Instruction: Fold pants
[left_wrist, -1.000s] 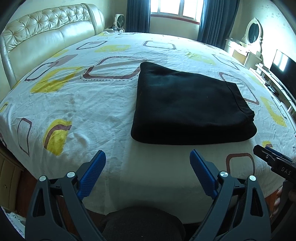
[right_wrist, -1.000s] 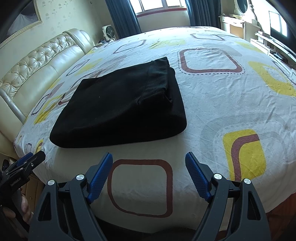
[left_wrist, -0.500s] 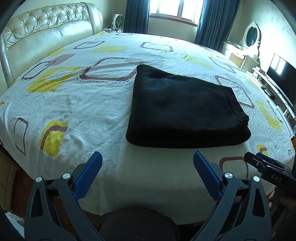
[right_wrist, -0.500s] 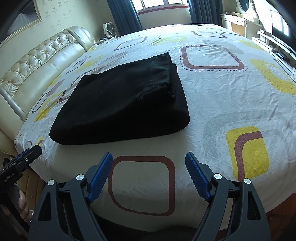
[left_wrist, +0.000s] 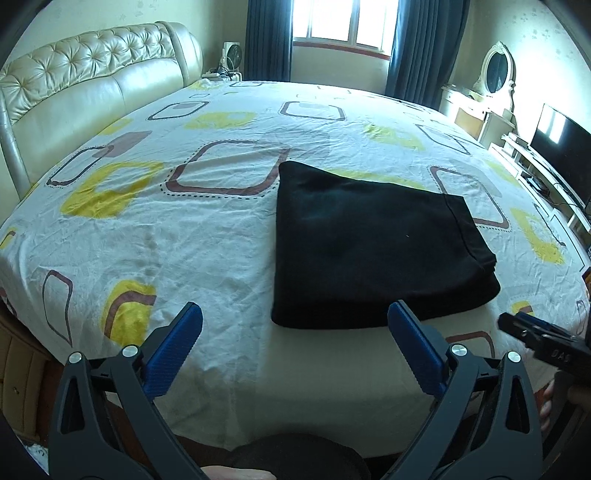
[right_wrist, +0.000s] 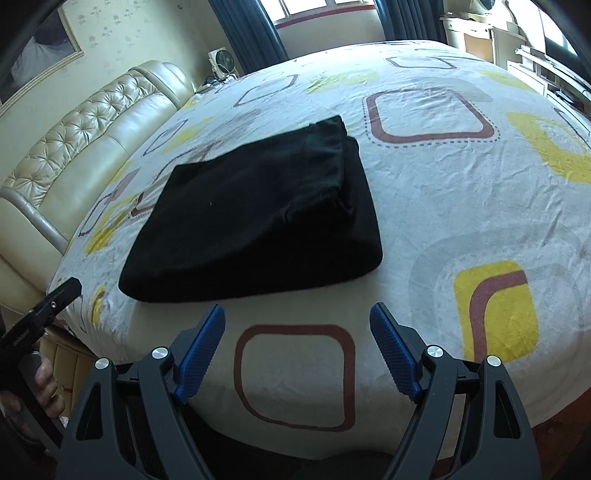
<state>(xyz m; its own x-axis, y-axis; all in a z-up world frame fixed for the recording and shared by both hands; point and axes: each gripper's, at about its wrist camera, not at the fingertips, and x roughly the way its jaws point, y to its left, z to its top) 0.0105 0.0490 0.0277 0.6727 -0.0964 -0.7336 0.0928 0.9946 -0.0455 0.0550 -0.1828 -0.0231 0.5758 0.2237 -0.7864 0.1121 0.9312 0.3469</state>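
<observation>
Black pants (left_wrist: 373, 247) (right_wrist: 255, 221) lie folded into a thick rectangle on the patterned bedsheet, near the bed's front edge. My left gripper (left_wrist: 295, 343) hangs open short of the stack's near edge, nothing between its blue pads. My right gripper (right_wrist: 297, 343) is open too, over bare sheet in front of the stack, apart from it. In the left wrist view the right gripper's tip (left_wrist: 532, 334) shows at the right edge. The left gripper's tip (right_wrist: 55, 299) shows at the left edge of the right wrist view.
A round bed with white sheet (left_wrist: 184, 236) printed with yellow and brown squares fills both views. A tufted cream headboard (left_wrist: 85, 85) stands at the left. A dresser with mirror (left_wrist: 495, 81) and a TV (left_wrist: 561, 155) stand at the right. A person's hand (right_wrist: 46, 387) grips the left tool.
The left gripper rose and drew back from the bed edge, its jaws spreading a little wider. The right gripper stayed almost still. The folded pants have not moved.
</observation>
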